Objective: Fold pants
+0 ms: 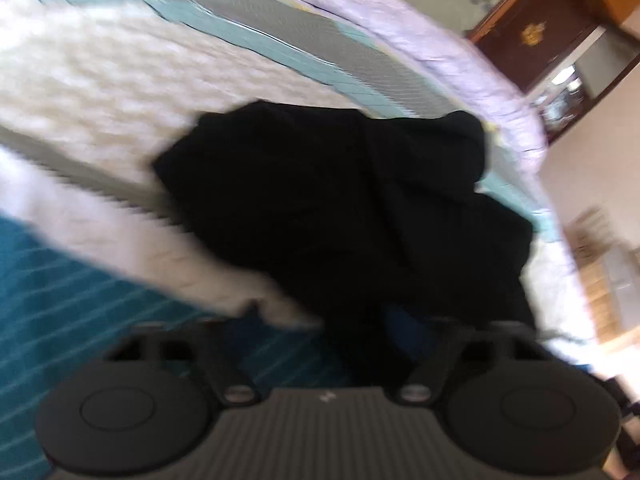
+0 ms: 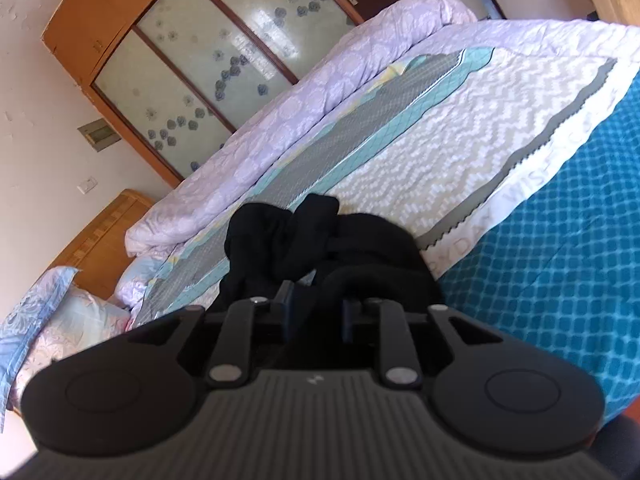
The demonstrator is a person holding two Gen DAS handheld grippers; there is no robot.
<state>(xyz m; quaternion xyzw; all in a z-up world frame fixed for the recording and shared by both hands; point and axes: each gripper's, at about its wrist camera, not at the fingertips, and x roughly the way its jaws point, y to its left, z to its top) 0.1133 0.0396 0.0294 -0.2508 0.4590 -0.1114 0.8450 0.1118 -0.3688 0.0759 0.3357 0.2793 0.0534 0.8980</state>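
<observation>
The bed (image 2: 460, 128) spreads ahead of both pairs of jaws, with the black pants (image 2: 304, 232) bunched on it just beyond them. The right gripper (image 2: 316, 308) is nearly closed on a pants fold – the left gripper (image 1: 340, 340) is blurred, its grip unclear

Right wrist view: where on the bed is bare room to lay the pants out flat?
The white zigzag quilt panel, between the grey-teal stripe and the blue checked blanket, lies open. It is crowded along the far edge, where the lilac duvet is bunched, and near the right gripper, where the black pants lie heaped.
</observation>
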